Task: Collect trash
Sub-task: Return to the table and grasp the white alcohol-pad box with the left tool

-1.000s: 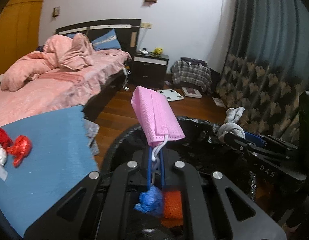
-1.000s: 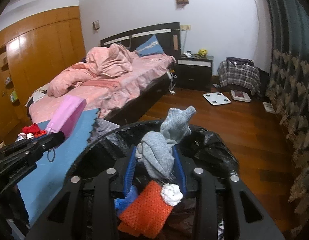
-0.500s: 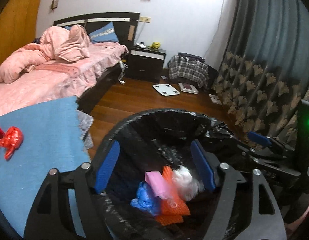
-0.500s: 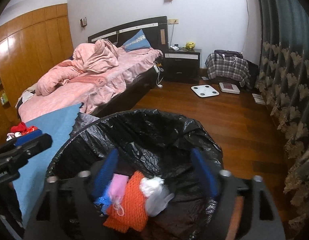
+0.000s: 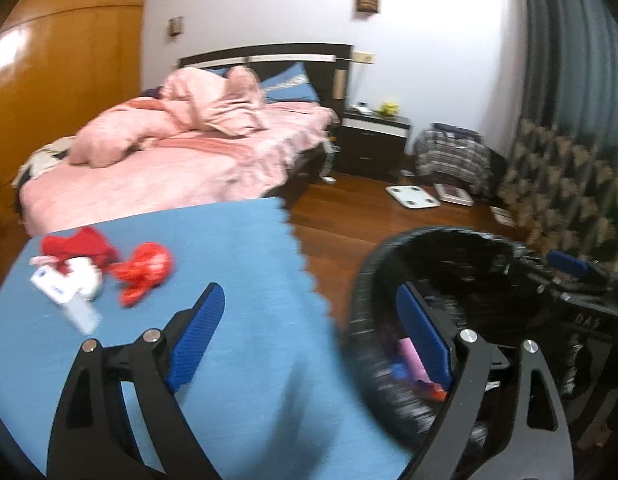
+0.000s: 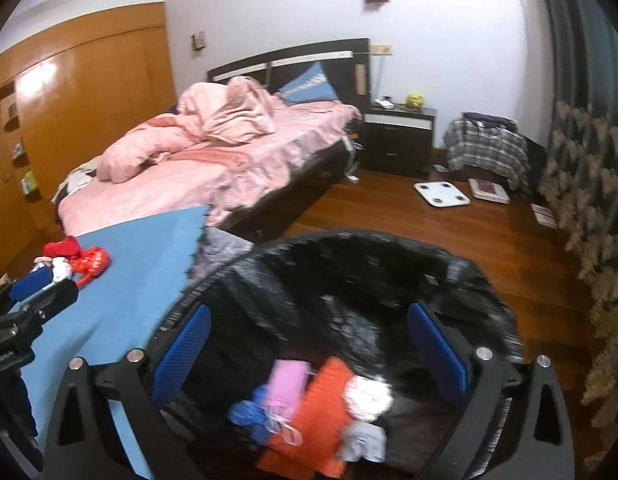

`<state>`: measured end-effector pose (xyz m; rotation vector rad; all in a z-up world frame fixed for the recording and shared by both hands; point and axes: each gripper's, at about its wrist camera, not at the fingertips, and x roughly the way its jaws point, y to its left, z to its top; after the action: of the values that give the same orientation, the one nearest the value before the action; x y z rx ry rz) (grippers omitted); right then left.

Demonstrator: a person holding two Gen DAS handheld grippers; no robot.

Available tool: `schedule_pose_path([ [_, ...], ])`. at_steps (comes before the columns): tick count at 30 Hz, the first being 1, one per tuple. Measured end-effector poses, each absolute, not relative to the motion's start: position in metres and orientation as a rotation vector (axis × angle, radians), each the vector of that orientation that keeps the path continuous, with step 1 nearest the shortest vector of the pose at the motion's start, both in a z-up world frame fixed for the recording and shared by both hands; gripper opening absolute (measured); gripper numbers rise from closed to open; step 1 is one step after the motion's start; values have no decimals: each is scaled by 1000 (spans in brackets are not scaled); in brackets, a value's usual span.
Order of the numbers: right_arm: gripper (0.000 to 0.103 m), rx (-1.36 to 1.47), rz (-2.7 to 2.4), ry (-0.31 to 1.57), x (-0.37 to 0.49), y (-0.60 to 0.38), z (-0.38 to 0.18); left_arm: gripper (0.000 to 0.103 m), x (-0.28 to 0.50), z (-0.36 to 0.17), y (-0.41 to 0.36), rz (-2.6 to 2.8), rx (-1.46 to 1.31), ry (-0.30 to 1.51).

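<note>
Blue-padded left gripper (image 5: 309, 328) level, fingers spread wide, nothing between; left pad over blue mat (image 5: 245, 320), right pad over rim of black-lined trash bin (image 5: 461, 264). Remaining trash on mat at 10 o'clock: red crumpled wrapper (image 5: 143, 270), white packet (image 5: 67, 300). Right gripper (image 6: 309, 352) hangs above bin (image 6: 349, 264), pitched slightly down, fingers wide apart, empty. Bin contents at 6 o'clock in right view: pink mask (image 6: 287, 384), orange cloth (image 6: 317, 412), grey sock (image 6: 363, 444), touching in one pile.
</note>
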<state>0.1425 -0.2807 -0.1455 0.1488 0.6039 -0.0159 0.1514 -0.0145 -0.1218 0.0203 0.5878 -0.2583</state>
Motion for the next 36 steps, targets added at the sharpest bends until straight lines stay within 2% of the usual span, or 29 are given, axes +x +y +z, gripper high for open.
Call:
schedule_pose_path([
  [15, 97, 75, 204, 584, 216, -124, -148, 85, 182, -149, 144, 138, -53, 639],
  [22, 97, 40, 229, 618, 245, -77, -165, 85, 210, -167, 171, 182, -121, 692],
  [33, 97, 32, 212, 639, 259, -75, -175, 85, 249, -178, 180, 266, -143, 748],
  [36, 97, 25, 218, 644, 260, -73, -177, 73, 249, -181, 189, 281, -161, 768],
])
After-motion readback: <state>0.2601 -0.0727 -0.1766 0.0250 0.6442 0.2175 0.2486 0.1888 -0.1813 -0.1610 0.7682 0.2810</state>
